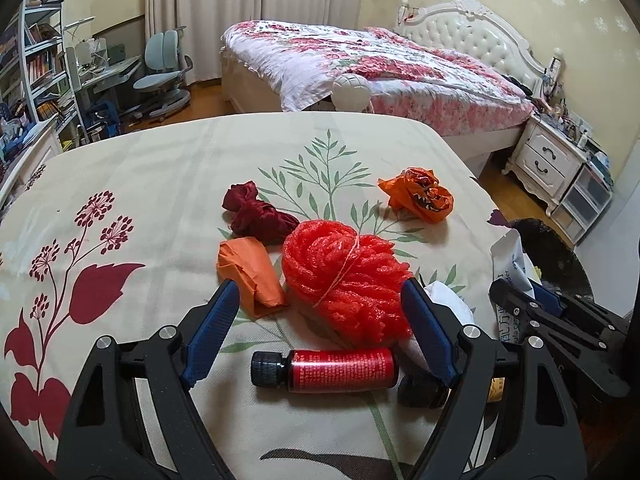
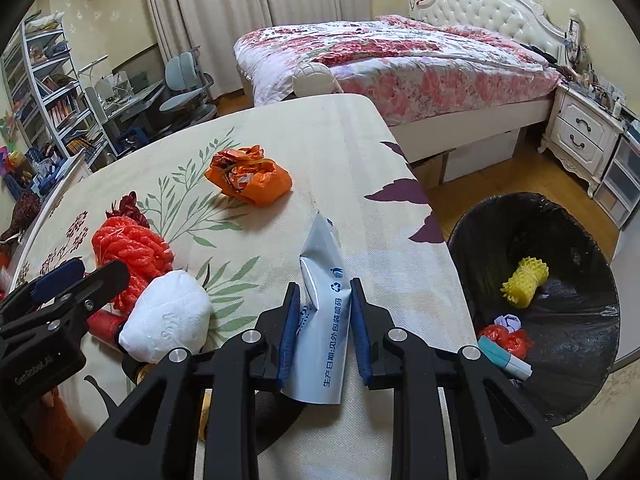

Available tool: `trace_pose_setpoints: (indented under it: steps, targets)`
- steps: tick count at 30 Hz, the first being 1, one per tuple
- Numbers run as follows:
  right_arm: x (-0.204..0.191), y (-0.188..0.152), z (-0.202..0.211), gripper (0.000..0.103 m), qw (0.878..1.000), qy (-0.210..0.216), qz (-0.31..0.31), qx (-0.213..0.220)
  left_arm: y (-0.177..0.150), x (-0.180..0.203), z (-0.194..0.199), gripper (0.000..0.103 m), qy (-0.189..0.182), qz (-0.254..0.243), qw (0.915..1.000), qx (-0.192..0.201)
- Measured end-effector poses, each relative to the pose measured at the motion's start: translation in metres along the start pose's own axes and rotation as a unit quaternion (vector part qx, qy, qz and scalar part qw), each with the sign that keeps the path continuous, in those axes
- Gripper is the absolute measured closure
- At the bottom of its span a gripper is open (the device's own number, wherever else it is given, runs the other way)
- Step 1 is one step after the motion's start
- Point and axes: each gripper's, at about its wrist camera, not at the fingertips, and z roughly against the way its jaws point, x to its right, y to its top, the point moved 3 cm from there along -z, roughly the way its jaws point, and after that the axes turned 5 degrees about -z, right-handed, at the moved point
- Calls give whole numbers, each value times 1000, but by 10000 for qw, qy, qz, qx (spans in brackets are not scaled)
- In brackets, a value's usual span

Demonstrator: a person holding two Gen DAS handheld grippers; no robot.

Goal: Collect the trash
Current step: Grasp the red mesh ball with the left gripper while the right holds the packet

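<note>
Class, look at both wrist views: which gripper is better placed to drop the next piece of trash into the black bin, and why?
The right gripper. It is shut on the silver packet, and the bin sits just to its right. The left gripper hangs open and empty over the red mesh bundle.

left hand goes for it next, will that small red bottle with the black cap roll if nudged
Probably: the red bottle lies on its side on the tablecloth, a round cylinder. It looks rigid, so the open left gripper should hold it firmly, though the glossy label may slip.

Right gripper (image 2: 325,294) clamped tight; left gripper (image 1: 320,296) spread wide; both angled downward.
</note>
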Motion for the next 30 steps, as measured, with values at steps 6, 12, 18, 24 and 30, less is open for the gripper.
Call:
trace_pose_setpoints:
  steps: [6,12,18,24,30]
  targets:
    - [1,0,1,77,10000,28,-30,14,1,6,-12,45,-149,-103,9997,-135]
    - [2,-1,3,77,10000,41,-48,35,-1,8,-13,56,-247,-205,9994,-100]
    - [4,-1,11,79,9999,-6,-30,141,0,6,-3,64,-214,-235,9995,27]
    - [9,-1,22,79,9997,-38,-37,256,3,4,16,65,-222,-231,9992,239]
    - [15,-3,32,80,9993,-73,-65,355,4,4,37,67,-250,-212,9985,443]
